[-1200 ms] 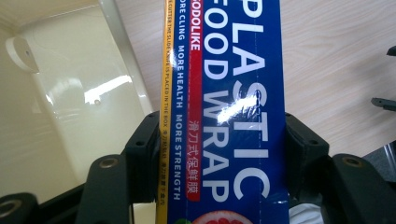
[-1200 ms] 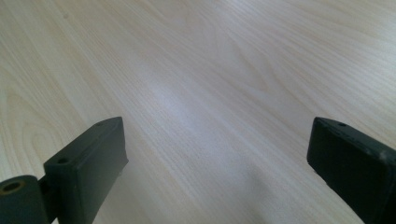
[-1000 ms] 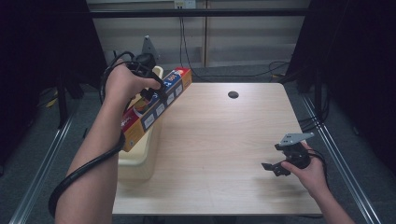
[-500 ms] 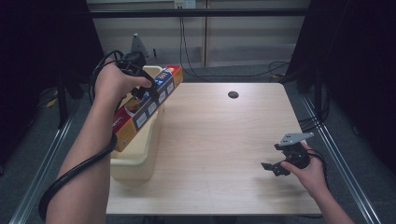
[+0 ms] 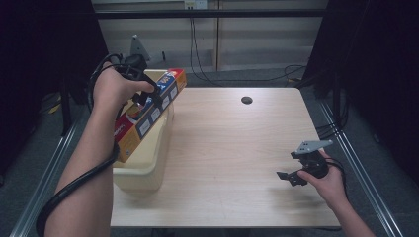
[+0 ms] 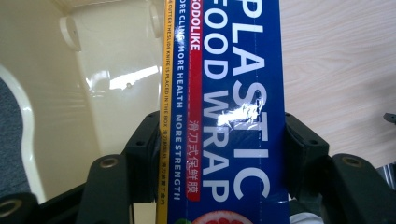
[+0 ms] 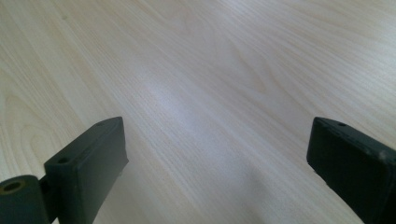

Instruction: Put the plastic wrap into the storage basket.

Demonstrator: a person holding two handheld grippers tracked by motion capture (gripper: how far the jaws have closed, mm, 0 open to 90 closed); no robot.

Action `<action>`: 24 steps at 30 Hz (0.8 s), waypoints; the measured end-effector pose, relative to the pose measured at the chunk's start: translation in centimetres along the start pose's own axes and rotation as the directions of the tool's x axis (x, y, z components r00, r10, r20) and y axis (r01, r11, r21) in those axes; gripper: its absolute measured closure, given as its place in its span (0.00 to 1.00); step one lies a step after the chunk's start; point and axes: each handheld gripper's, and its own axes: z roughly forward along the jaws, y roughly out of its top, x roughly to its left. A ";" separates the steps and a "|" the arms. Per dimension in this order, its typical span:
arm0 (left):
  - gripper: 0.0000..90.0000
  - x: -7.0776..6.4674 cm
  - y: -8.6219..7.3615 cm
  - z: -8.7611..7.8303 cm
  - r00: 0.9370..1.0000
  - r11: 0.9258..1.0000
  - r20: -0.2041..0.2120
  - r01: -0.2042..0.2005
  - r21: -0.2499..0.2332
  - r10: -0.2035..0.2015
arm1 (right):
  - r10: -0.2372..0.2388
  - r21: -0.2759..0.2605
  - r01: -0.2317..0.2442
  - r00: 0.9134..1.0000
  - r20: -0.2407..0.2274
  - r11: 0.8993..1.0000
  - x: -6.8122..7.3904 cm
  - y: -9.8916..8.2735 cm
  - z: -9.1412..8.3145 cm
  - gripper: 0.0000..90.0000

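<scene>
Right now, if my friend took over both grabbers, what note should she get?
Left gripper: shut on the plastic wrap box, held tilted above the cream bin at the table's left edge.
Right gripper: open, empty, low over the wooden table at its right side.
Done: the box is gripped and off the table.
Left: whether the box is going into the bin or coming out, I cannot tell; finish that move, then let go.

Wooden table (image 5: 232, 148), cream bin (image 5: 143, 165) at left edge

one plastic wrap box (image 5: 148, 113), one cream bin (image 5: 143, 168), one table (image 5: 232, 148), two tools.
</scene>
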 end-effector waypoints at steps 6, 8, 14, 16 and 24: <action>0.46 0.2 -0.2 -0.3 1.000 1.000 0.000 0.023 -0.007 -0.023 | 0.001 0.000 -0.001 1.000 0.002 1.000 0.0 0.0 0.0 0.05; 0.46 0.3 -0.2 -0.4 1.000 1.000 0.005 0.015 -0.010 -0.015 | 0.000 -0.001 0.000 1.000 0.004 1.000 0.0 0.0 0.0 0.05; 0.46 0.3 -0.2 -0.9 1.000 0.999 -0.002 0.023 -0.027 -0.024 | -0.008 -0.004 0.008 1.000 0.009 1.000 -0.1 0.1 0.1 0.05; 0.46 0.3 -0.2 -1.1 1.000 0.999 -0.002 0.023 -0.028 -0.023 | -0.005 -0.002 0.005 1.000 0.009 1.000 0.0 0.1 0.1 0.05; 0.46 0.5 -0.6 -1.8 0.999 0.999 -0.006 0.037 -0.033 -0.037 | -0.005 -0.004 0.005 1.000 0.007 1.000 -0.1 0.1 0.2 0.05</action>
